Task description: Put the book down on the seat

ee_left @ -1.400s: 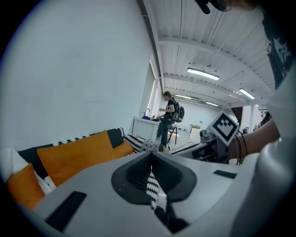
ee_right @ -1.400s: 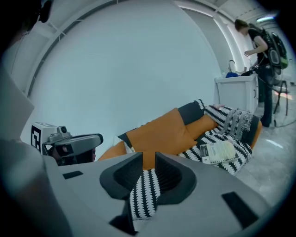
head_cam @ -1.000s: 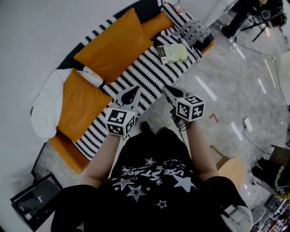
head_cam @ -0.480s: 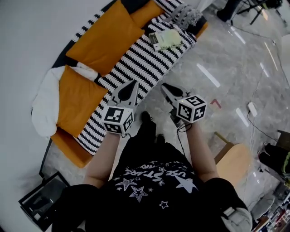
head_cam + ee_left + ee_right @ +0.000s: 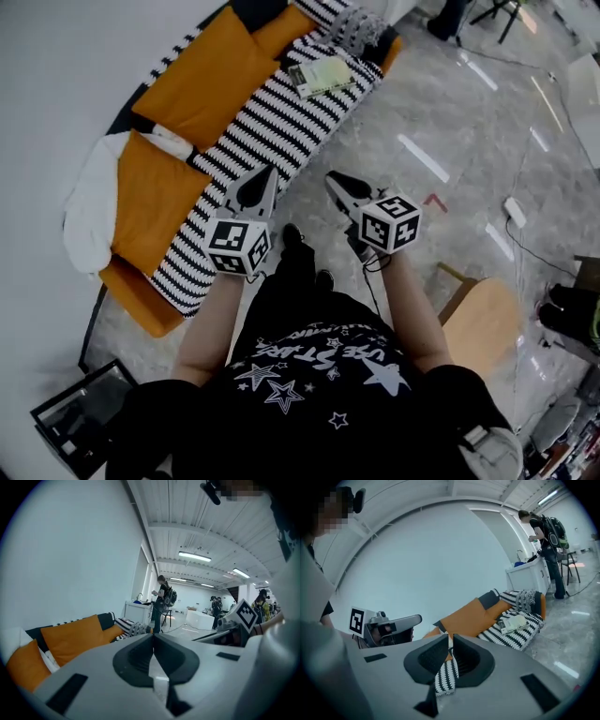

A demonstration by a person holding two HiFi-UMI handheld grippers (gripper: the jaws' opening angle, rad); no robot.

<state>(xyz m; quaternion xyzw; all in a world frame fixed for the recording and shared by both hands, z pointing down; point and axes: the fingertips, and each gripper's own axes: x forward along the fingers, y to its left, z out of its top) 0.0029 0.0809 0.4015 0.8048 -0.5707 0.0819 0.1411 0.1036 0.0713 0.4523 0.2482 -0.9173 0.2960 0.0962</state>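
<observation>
Head view: book [image 5: 321, 76] lies flat on the striped seat [image 5: 267, 127] of the sofa, toward its far end, just beside a grey knitted throw [image 5: 356, 26]. Two orange cushions [image 5: 202, 75] lean along the sofa back; a white cushion [image 5: 86, 202] sits at the near end. Left claw [image 5: 256, 181] and right claw [image 5: 334, 178] are held side by side above the sofa's front edge and the pale floor [image 5: 450, 159], well apart from the book.

Left gripper view: left claw pressed together, tips meeting, nothing in it. The right claw's marker cube [image 5: 244, 615] shows at right; a person with a backpack [image 5: 162, 599] stands far off.

Right gripper view: right claw pressed together and empty. Book visible beyond it, resting on the stripes.
</observation>
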